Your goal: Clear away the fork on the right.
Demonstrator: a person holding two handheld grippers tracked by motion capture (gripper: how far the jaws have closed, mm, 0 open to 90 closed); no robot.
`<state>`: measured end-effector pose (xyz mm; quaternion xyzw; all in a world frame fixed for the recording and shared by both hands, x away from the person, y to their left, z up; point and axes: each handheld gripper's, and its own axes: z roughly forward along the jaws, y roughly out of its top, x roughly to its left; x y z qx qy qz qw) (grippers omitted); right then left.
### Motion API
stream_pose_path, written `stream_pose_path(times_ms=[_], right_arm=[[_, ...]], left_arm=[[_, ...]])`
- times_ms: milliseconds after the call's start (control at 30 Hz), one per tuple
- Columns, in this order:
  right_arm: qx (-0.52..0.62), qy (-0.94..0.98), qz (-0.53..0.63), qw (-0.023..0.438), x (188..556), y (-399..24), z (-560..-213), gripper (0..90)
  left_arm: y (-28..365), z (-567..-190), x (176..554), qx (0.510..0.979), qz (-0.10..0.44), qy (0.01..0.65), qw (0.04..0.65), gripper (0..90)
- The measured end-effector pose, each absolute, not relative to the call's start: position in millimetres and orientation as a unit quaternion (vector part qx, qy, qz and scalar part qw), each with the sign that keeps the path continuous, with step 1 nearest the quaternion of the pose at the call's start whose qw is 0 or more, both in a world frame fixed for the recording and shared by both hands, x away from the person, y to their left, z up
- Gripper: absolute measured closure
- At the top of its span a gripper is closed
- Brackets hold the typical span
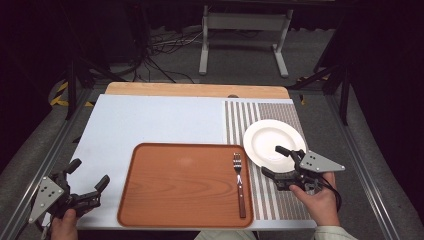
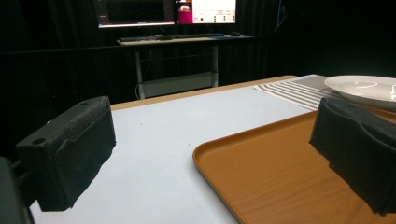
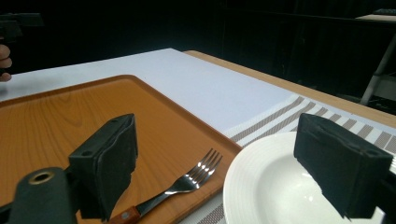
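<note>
A: Where is the steel fork with the dark wooden handle point(image 1: 239, 182) found?

B: It is laid on the right edge of the brown wooden tray point(image 1: 180, 185), tines toward twelve o'clock, handle toward six, its long axis run along the tray's side.

A: Which claw is nearer?

B: The right claw point(image 1: 274, 161), held spread and empty over the near rim of the round white plate point(image 1: 267, 136) on the striped placemat point(image 1: 280, 200). From it the fork is met at about nine o'clock. Contact with the rim cannot be judged, perhaps none.

A: And the other?

B: The left claw point(image 1: 89, 174) is spread too, kept at the counter's point(image 1: 150, 122) near left corner, well apart.
</note>
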<state>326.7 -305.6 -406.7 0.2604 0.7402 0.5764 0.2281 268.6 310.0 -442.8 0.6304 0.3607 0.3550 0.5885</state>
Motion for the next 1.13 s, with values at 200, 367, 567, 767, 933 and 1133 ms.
stream_pose_path(times_ms=[200, 367, 567, 767, 933, 1133], right_arm=[[0.265, 0.734, 0.581, 0.233, 324.2, -316.2, -417.6, 14.3], [0.269, 0.73, 0.582, 0.237, 322.5, -320.5, -426.6, 14.0], [0.284, 0.725, 0.578, 0.245, 320.5, -328.9, -439.0, 14.2], [0.294, 0.731, 0.561, 0.253, 318.4, -329.5, -448.0, 14.5], [0.299, 0.729, 0.56, 0.255, 318.5, -330.4, -447.6, 14.3], [0.297, 0.73, 0.561, 0.255, 318.8, -329.1, -446.8, 14.2]], left_arm=[[310.0, -443.1, 268.9, 0.629, 0.356, 0.362, 0.589, 0.9], [310.1, -443.5, 269.3, 0.63, 0.355, 0.361, 0.589, 0.9], [309.8, -444.1, 269.5, 0.631, 0.353, 0.362, 0.588, 0.9], [309.9, -444.3, 269.8, 0.63, 0.352, 0.363, 0.589, 0.9], [310.0, -444.9, 270.1, 0.631, 0.352, 0.363, 0.589, 0.9], [310.9, -445.0, 270.2, 0.63, 0.352, 0.364, 0.588, 0.9]])
